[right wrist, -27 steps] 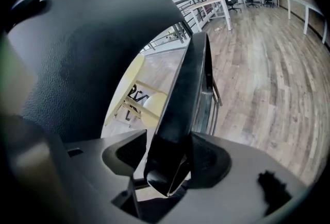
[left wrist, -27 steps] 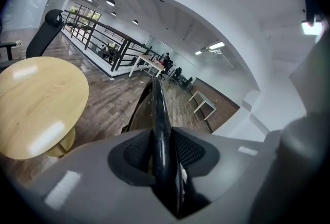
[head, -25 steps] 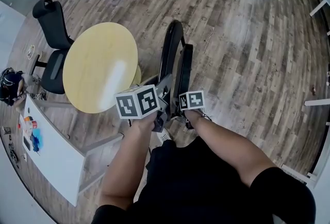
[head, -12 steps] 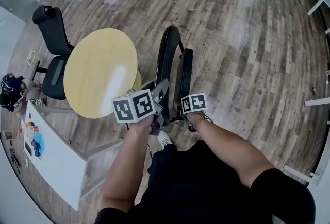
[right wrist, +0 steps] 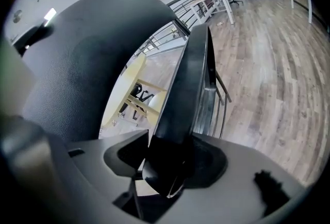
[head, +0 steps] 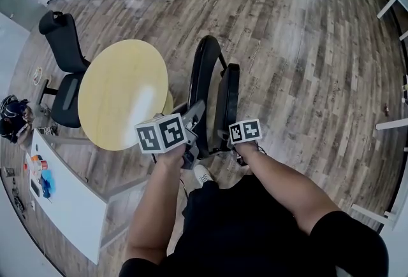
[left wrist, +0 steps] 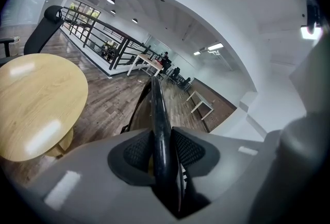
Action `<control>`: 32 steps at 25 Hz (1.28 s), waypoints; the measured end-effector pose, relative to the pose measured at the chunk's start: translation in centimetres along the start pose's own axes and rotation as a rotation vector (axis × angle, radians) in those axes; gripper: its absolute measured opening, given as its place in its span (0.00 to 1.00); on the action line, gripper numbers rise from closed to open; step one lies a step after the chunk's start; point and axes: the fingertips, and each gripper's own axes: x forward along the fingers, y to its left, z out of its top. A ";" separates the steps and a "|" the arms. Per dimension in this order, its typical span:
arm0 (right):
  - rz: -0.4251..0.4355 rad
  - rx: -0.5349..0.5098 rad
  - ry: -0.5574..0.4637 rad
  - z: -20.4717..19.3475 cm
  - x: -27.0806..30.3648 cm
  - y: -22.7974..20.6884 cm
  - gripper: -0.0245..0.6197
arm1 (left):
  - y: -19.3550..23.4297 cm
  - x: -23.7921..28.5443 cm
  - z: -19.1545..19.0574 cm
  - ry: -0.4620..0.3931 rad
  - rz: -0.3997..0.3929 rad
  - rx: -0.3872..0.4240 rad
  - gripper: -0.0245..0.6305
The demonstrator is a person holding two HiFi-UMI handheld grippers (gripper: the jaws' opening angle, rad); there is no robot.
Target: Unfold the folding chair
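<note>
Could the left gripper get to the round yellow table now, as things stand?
Probably not at once. The left gripper is shut on the folding chair, on its thin black frame, so it must let go first. The round table stands close on its left, with nothing in between.

Both bare forearms rise from the lower edge of the head view toward its centre. The left forearm runs nearly straight up the frame; the right forearm slants in from the lower right. The left gripper, its marker cube turned toward the camera, lies just left of centre. Its fingers are clamped on the backrest rim, one pad on each side. The right gripper, with its smaller-looking cube, lies just right of centre, near the left gripper but apart from it. Its fingers have just been closing and bear on the seat panel between them.
</note>
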 end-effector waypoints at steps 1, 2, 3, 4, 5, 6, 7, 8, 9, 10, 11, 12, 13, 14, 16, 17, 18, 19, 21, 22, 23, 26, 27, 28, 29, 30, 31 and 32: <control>0.006 -0.004 -0.003 -0.1 -0.1 -0.1 0.37 | -0.1 0.0 -0.1 0.003 -0.004 0.003 0.22; 0.013 -0.010 -0.006 -0.1 -0.2 -0.2 0.37 | -0.2 0.0 -0.1 0.006 -0.007 0.006 0.22; 0.020 -0.014 -0.010 -0.1 -0.2 -0.3 0.37 | -0.2 0.1 -0.2 0.009 -0.007 0.011 0.22; 0.025 -0.016 -0.013 -0.2 -0.3 -0.4 0.37 | -0.3 0.1 -0.2 0.012 -0.007 0.014 0.22; 0.028 -0.014 -0.015 -0.2 -0.4 -0.5 0.37 | -0.2 0.2 -0.3 0.013 -0.007 0.016 0.22; 0.030 -0.010 -0.017 -0.2 -0.5 -0.7 0.37 | -0.2 0.2 -0.3 0.013 -0.007 0.015 0.22; 0.031 -0.006 -0.018 -0.2 -0.6 -0.9 0.37 | -0.1 0.2 -0.2 0.012 -0.007 0.012 0.22; 0.033 -0.001 -0.019 -0.3 -0.7 -1.1 0.37 | 0.1 0.2 -0.2 0.009 -0.005 0.009 0.22; 0.034 0.003 -0.019 -0.4 -0.9 -1.4 0.37 | 0.2 0.1 -0.1 0.007 -0.002 0.006 0.22; 0.035 0.007 -0.018 -0.5 -1.1 -1.8 0.37 | 0.4 0.1 -0.2 0.005 0.002 0.004 0.22; 0.035 0.012 -0.016 -0.6 -1.3 -2.2 0.37 | 0.6 0.1 -0.2 0.004 0.007 0.001 0.22; 0.034 0.018 -0.014 -0.8 -1.5 -2.6 0.37 | 0.8 0.0 -0.2 0.003 0.012 -0.001 0.22; 0.033 0.025 -0.012 -0.9 -1.7 -3.0 0.37 | 1.2 0.0 -0.2 0.000 0.017 -0.005 0.22; 0.031 0.033 -0.010 -1.1 -1.9 -3.5 0.37 | 1.5 -0.1 -0.2 -0.003 0.022 -0.010 0.22; 0.029 0.047 -0.007 -1.4 -2.2 -4.4 0.37 | 2.2 -0.3 -0.2 -0.011 0.032 -0.022 0.22; 0.032 0.052 -0.008 -1.6 -2.3 -4.8 0.37 | 2.5 -0.3 -0.1 -0.015 0.036 -0.025 0.22; 0.037 0.056 -0.010 -1.7 -2.4 -5.0 0.37 | 2.9 -0.4 -0.1 -0.018 0.041 -0.026 0.22; 0.042 0.060 -0.012 -1.7 -2.5 -5.2 0.37 | 3.2 -0.5 -0.1 -0.019 0.048 -0.021 0.22; 0.047 0.066 -0.017 -1.7 -2.4 -5.2 0.37 | 3.7 -0.7 0.0 -0.017 0.079 0.015 0.22; 0.048 0.067 -0.019 -1.7 -2.4 -5.2 0.37 | 3.9 -0.8 0.0 -0.013 0.100 0.040 0.22; 0.049 0.067 -0.022 -1.7 -2.4 -5.2 0.37 | 4.0 -0.8 0.0 -0.010 0.117 0.059 0.22; 0.049 0.071 -0.026 -1.8 -2.6 -5.7 0.37 | 4.1 -0.6 -0.1 -0.009 0.137 0.073 0.22; 0.046 0.077 -0.026 -1.9 -2.8 -6.0 0.37 | 4.3 -0.6 -0.1 -0.010 0.145 0.072 0.22; 0.041 0.087 -0.025 -2.0 -2.9 -6.4 0.37 | 4.6 -0.6 -0.1 -0.009 0.155 0.070 0.22; 0.037 0.099 -0.024 -2.1 -3.1 -6.9 0.37 | 4.9 -0.6 -0.1 -0.006 0.164 0.068 0.22; 0.034 0.111 -0.022 -2.2 -3.3 -7.5 0.37 | 5.2 -0.6 -0.2 -0.004 0.171 0.063 0.22; 0.033 0.123 -0.019 -2.4 -3.5 -8.0 0.37 | 5.5 -0.5 -0.3 -0.001 0.174 0.056 0.22; 0.033 0.132 -0.015 -2.6 -3.6 -8.5 0.37 | 5.7 -0.5 -0.3 0.001 0.174 0.051 0.22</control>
